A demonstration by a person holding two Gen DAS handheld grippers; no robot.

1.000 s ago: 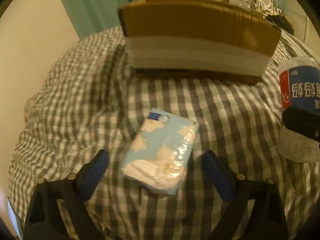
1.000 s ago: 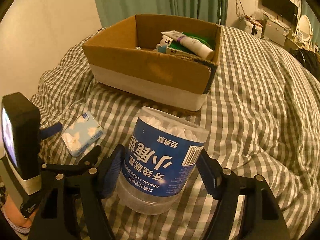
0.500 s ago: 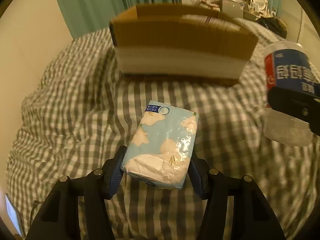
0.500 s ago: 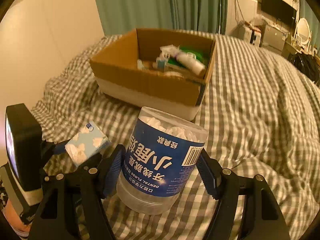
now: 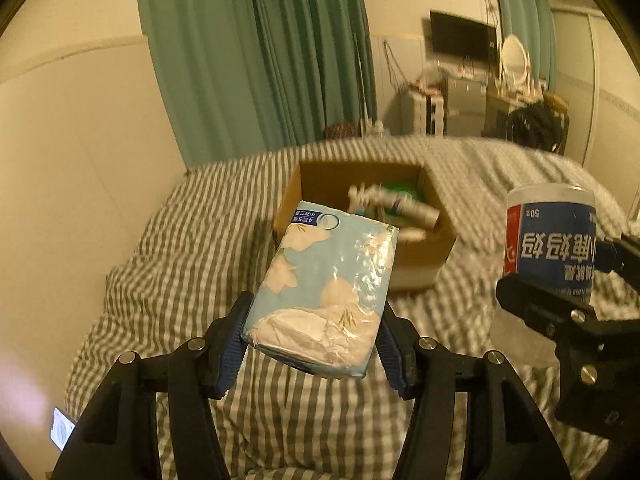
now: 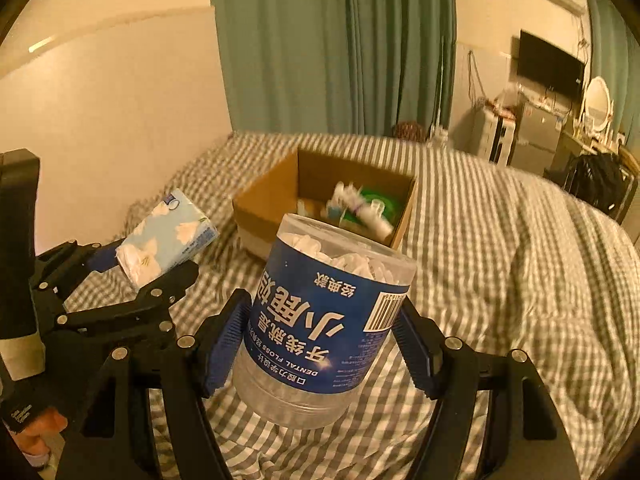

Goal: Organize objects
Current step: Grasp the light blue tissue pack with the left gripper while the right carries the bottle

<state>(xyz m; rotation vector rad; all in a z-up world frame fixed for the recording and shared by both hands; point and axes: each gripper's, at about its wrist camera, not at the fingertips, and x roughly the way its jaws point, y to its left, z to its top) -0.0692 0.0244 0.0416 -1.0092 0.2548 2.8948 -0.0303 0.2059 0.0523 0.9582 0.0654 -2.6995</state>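
left gripper (image 5: 312,344) clamping tissue pack (image 5: 328,280); right gripper (image 6: 324,344) — floss jar (image 6: 320,320)

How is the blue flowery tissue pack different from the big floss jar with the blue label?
The tissue pack is flat, soft and pale blue with white flowers; the floss jar is a round, clear tub with a dark blue label. The pack sits in the left tongs, the jar in the right tongs. The jar's writing reads upside down. Both are held up above the checked bedspread, short of the cardboard box.
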